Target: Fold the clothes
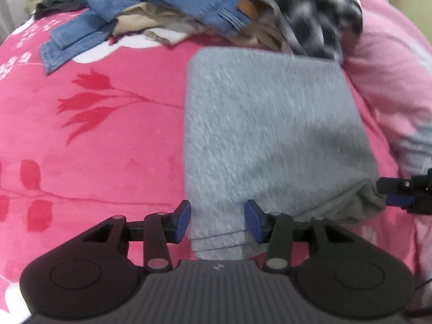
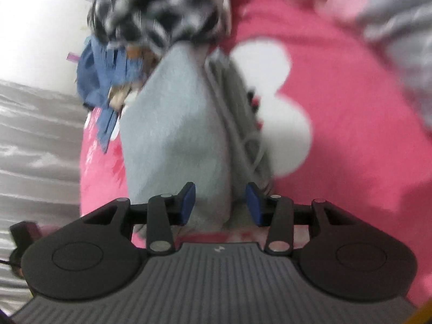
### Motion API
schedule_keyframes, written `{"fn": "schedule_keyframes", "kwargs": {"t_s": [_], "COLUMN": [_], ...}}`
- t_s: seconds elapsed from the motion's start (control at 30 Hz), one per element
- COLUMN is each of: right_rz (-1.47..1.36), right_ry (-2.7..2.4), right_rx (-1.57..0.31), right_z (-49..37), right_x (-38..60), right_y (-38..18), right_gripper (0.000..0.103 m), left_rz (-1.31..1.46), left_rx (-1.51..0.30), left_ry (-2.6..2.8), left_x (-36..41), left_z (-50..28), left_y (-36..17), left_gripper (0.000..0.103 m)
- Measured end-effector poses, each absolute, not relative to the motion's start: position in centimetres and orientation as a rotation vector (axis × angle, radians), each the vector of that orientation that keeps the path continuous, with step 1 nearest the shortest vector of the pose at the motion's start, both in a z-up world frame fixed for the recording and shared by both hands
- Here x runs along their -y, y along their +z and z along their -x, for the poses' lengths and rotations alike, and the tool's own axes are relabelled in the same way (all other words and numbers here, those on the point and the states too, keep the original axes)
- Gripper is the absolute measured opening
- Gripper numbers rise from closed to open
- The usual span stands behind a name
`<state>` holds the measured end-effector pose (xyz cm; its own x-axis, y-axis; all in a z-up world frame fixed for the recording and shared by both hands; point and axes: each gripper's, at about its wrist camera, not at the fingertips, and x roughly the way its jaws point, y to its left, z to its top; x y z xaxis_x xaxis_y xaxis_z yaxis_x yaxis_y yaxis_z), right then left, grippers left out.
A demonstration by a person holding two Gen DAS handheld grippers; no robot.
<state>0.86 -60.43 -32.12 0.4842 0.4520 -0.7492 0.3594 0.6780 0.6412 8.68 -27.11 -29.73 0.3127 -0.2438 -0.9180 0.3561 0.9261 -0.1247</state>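
My left fingers (image 1: 217, 221) and right fingers (image 2: 220, 203) gaped wide around the folded grey sweatshirt's (image 1: 270, 124) edge, gripping nothing; closing evenly would keep layers aligned.

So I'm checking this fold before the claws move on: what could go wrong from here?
1. Both the left claw and the right claw stand open around the edges of the folded grey garment, so a lift now would likely leave it behind or spill its stacked layers.
2. The checked garment in the unfolded pile touches the grey one's far edge and may drag along.
3. Both views are motion-blurred, so aim is uncertain.
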Motion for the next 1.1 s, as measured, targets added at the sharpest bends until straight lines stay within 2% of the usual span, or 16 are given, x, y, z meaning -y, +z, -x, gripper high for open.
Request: {"fn": "schedule_keyframes", "kwargs": {"t_s": [0.07, 0.1, 0.13, 0.2, 0.33, 0.53, 0.67, 0.87, 0.97, 1.07, 1.1], "right_rz": [-0.838, -0.813, -0.783, -0.691, -0.428, -0.094, 0.015, 0.065, 0.057, 0.1, 0.1], "right_ry": [0.078, 0.084, 0.097, 0.123, 0.186, 0.188, 0.159, 0.022, 0.097, 0.198, 0.191], "right_rx": [-1.144, -1.154, -1.153, -1.14, -1.083, -1.15, -1.144, -1.045, -0.839, -0.733, -0.778], "right_z": [-1.3, -1.5, -1.6, -1.7, -1.6, -1.5, -0.8, 0.8, -1.3, -4.7, -5.0], "right_x": [59.3, 58.8, 58.5, 57.7, 55.8, 53.3, 52.6, 54.9, 53.7, 51.3, 51.5], "right_y": [-32.7, -32.8, -32.4, -31.1, -27.8, -32.1, -31.5, -26.4, -23.2, -23.9, -25.8], "right_gripper": [0.04, 0.031, 0.014, 0.012, 0.011, 0.012, 0.015, 0.015, 0.015, 0.015, 0.016], "left_rz": [-0.193, -0.224, -0.243, -0.264, -0.288, -0.378, -0.35, -0.26, -0.286, -0.306, -0.313], "left_rx": [-1.165, -1.156, -1.149, -1.147, -1.148, -1.116, -1.119, -1.006, -0.977, -1.042, -1.053], "left_ry": [-0.405, -0.411, -0.416, -0.429, -0.451, -0.494, -0.492, -0.443, -0.478, -0.51, -0.503], "left_x": [27.8, 28.0, 28.2, 28.2, 28.2, 29.2, 28.1, 26.0, 27.6, 29.3, 29.5], "left_z": [-7.8, -7.5, -7.2, -7.0, -6.7, -5.9, -5.3, -6.2, -7.6, -8.3, -8.1], "left_y": [-30.4, -30.5, -30.5, -30.4, -30.3, -30.7, -29.7, -25.7, -25.8, -27.8, -28.7], "left_gripper": [0.046, 0.046, 0.046, 0.046, 0.046, 0.046, 0.044, 0.041, 0.041, 0.041, 0.04]}}
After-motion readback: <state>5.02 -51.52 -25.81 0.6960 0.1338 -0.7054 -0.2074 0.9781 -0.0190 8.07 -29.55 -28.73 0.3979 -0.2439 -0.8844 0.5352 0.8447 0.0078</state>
